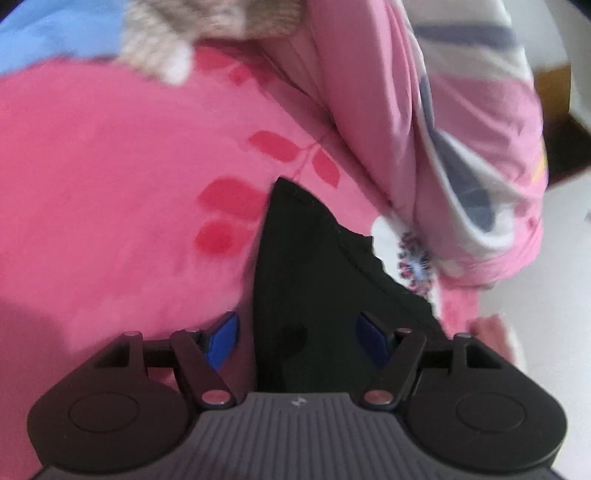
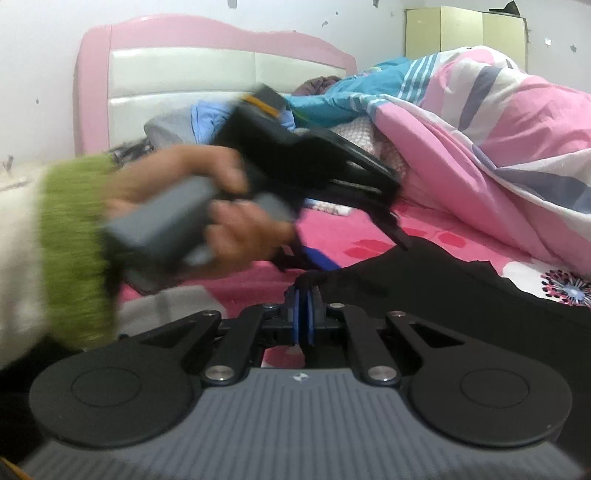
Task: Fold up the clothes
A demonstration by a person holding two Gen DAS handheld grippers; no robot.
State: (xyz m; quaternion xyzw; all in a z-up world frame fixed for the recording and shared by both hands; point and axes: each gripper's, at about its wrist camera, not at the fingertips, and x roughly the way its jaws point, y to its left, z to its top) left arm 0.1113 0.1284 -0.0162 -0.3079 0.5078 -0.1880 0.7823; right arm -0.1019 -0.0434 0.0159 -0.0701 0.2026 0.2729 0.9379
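Note:
A black garment lies on the pink bed sheet, one pointed corner aimed away from me. My left gripper is open, its blue pads standing on either side of the cloth without pinching it. In the right wrist view the black garment spreads to the right. My right gripper is shut on its near edge. A hand with a green knitted cuff holds the left gripper just above the garment.
A rumpled pink, white and grey quilt is heaped on the bed's right side. A beige knitted piece and blue cloth lie farther back. A pink headboard and a pale yellow wardrobe stand behind. White floor is at right.

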